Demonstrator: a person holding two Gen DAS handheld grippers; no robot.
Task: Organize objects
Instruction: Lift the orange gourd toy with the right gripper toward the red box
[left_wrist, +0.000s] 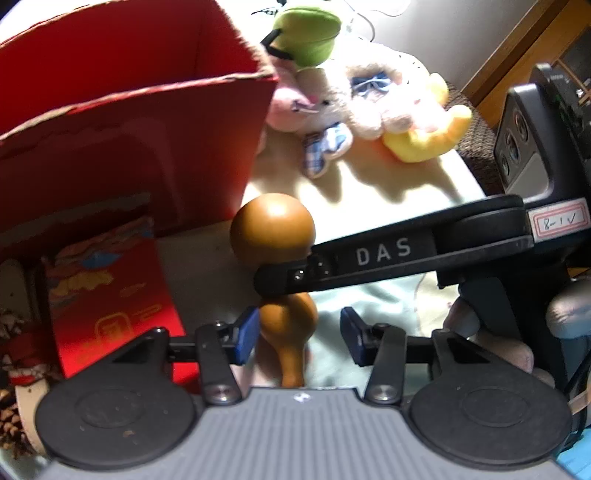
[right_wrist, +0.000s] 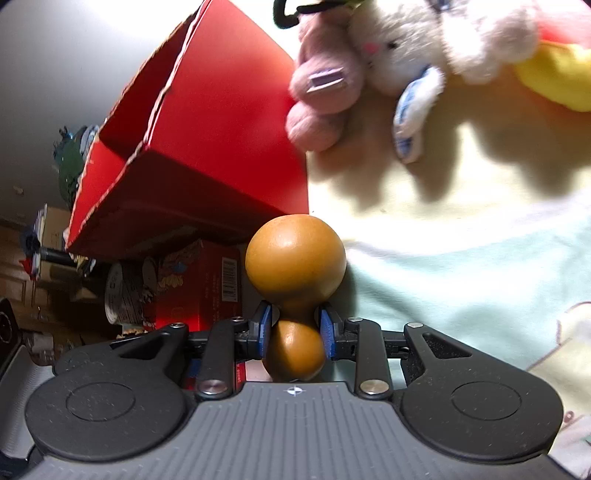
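Note:
A brown gourd (right_wrist: 295, 258) with a big round bulb and a smaller lower bulb is held by my right gripper (right_wrist: 295, 334), shut on its narrow waist. In the left wrist view the same gourd (left_wrist: 273, 225) stands between my open left gripper's (left_wrist: 299, 334) blue pads, with the right gripper's black finger marked DAS (left_wrist: 384, 254) crossing in front of it. The left pad touches or nearly touches the gourd's lower part. An open red cardboard box (left_wrist: 129, 129) stands just left of the gourd; it also shows in the right wrist view (right_wrist: 207, 129).
A pile of plush toys lies behind on the pale cloth: a white rabbit (left_wrist: 351, 96), a pink toy (right_wrist: 325, 96), a yellow toy (left_wrist: 428, 136), a green one (left_wrist: 306, 33). A smaller red printed box (left_wrist: 110, 295) stands at the left. Pine cones (left_wrist: 11, 417) lie at the far left.

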